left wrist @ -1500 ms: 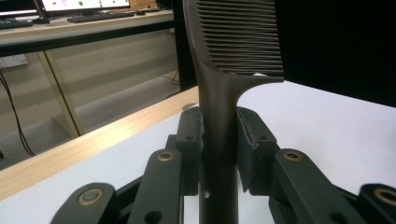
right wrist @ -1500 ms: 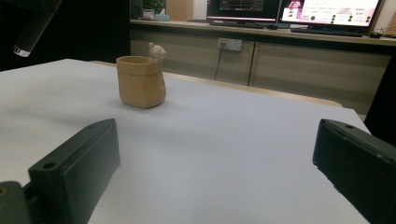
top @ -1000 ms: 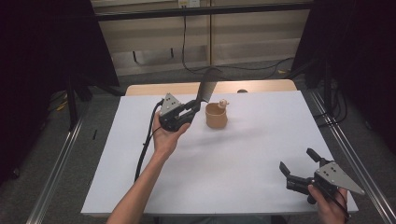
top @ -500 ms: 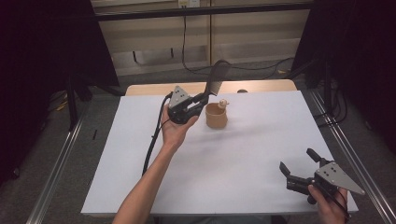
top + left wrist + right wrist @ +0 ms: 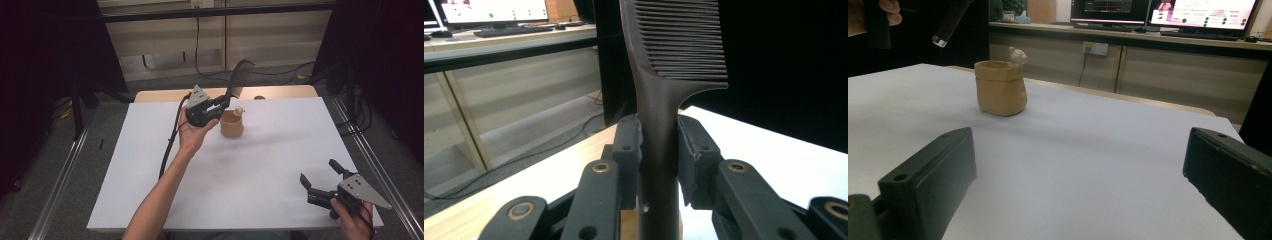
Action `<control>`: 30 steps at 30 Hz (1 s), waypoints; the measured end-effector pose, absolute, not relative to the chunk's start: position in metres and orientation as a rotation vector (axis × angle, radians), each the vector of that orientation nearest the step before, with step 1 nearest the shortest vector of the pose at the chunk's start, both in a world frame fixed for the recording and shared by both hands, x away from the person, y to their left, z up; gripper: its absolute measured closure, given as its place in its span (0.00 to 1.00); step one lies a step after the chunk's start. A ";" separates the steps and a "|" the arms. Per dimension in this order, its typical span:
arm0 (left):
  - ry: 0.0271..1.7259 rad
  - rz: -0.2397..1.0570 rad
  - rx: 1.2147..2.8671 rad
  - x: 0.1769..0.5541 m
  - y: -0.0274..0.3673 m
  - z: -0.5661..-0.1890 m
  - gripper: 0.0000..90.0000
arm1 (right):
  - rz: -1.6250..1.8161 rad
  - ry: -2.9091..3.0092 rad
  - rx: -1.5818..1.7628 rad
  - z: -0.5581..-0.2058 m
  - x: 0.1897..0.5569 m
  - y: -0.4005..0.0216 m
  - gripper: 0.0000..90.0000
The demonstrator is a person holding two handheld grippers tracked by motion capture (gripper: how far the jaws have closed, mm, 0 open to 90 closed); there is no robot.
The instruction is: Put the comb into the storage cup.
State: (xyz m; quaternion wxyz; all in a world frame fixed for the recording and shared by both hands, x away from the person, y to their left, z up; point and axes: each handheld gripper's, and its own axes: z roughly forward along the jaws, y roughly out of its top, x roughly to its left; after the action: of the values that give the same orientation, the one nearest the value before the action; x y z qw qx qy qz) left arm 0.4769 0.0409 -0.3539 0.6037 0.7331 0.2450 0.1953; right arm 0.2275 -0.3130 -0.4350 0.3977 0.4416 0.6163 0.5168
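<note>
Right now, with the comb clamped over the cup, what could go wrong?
1. The left gripper pinches only the narrow handle of the black comb, so it could pivot or slip.
2. The handle's lower end hangs beside the small tan cup; a misjudged lowering could tip it.
3. The right gripper, open, sits too far away to steady the cup.

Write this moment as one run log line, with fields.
left gripper: shut on comb handle, raised beside cup | right gripper: open, holds nothing, near table corner
</note>
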 end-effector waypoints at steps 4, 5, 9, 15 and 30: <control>0.570 0.440 1.686 0.479 0.036 -0.357 0.81 | 1.310 1.565 1.117 -0.435 0.228 -0.313 0.00; 0.571 0.425 1.685 0.480 0.035 -0.359 0.81 | 1.311 1.561 1.117 -0.435 0.227 -0.313 0.00; 0.572 0.426 1.685 0.481 0.029 -0.363 0.81 | 1.309 1.558 1.123 -0.435 0.227 -0.313 0.00; 0.568 0.421 1.683 0.487 0.023 -0.364 0.81 | 1.307 1.561 1.120 -0.435 0.227 -0.313 0.00; 0.570 0.444 1.669 0.500 0.012 -0.366 0.81 | 1.309 1.559 1.126 -0.435 0.226 -0.314 0.00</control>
State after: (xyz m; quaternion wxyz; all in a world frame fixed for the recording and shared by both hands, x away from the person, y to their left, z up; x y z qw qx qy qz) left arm 0.4997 0.0117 -0.3658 0.6144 0.7240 0.2475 0.1927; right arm 0.2265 -0.3140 -0.4353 0.3965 0.4444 0.6153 0.5165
